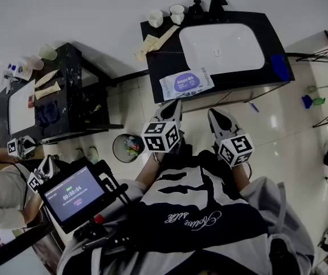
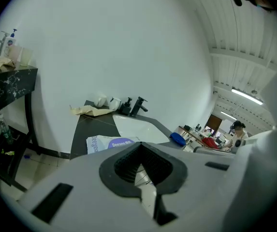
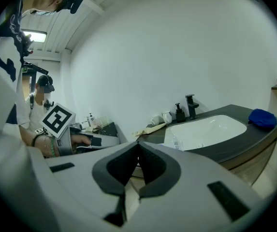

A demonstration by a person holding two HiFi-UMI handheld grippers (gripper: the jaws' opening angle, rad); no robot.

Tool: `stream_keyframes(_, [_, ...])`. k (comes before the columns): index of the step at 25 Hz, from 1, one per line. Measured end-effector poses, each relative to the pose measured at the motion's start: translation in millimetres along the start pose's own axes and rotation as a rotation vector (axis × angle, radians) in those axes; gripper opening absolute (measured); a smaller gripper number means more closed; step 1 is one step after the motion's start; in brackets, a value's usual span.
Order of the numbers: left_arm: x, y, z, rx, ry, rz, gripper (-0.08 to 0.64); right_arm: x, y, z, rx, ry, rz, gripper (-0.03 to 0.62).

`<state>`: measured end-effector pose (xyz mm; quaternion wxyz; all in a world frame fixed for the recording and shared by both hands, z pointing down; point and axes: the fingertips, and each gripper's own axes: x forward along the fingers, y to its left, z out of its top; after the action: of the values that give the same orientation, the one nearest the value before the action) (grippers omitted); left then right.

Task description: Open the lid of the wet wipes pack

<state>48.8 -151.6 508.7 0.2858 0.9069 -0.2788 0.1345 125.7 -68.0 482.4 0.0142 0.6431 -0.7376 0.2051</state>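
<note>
1. I have both grippers low and pulled back in front of the table point(image 1: 162, 62), well short of the wet wipes pack point(image 1: 186, 83). I judge this a ready pose, with the reach not yet begun.
2. The left gripper point(image 1: 175, 103) has its fingers closed together with nothing in them. The right gripper point(image 1: 213, 114) is the same: fingers together and empty.
3. The pack lies flat at the table's front edge, just before the sink point(image 1: 221, 47), label up and nearer my left gripper. I reckon that lets one gripper pin it while the other lifts the lid.
4. My count: one pack, two grippers, two cups point(image 1: 155, 18) at the table's back left corner, one tap point(image 1: 217, 1) and one blue cloth point(image 1: 280, 67) on the right.
</note>
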Motion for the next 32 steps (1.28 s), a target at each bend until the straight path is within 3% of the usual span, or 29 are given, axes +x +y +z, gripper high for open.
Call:
stream_keyframes(10, [50.8,45.1,-32.2,-0.060,0.081,0.127,-0.002,44.1,-36.1,0.9,-0.063,0.088,0.107,-0.002])
stream_keyframes(16, [69.7,62.8,-41.3,-0.099,0.129,0.188,-0.002,75.0,-33.0,8.9,-0.170,0.207,0.228,-0.002])
stream_keyframes(22, [79.1,71.8,-57.5,-0.155,0.166,0.236,-0.002,109.5,-29.2,-4.5,-0.216,0.340,0.350,0.000])
stream_keyframes(27, [82.8,77.6,-64.2,-0.191,0.174,0.256,-0.002,130.0,-28.3,-23.6,-0.377,0.422,0.407,0.000])
stream_keyframes(29, [83.7,78.0,-65.8,-0.209,0.172,0.263,-0.002,134.0,-24.8,-35.5,-0.465,0.476,0.461,0.064])
stream_keyframes(32, [83.7,77.8,-68.0,-0.221,0.172,0.267,-0.002,138.8,-20.1,-50.6,-0.622,0.529,0.522,0.064])
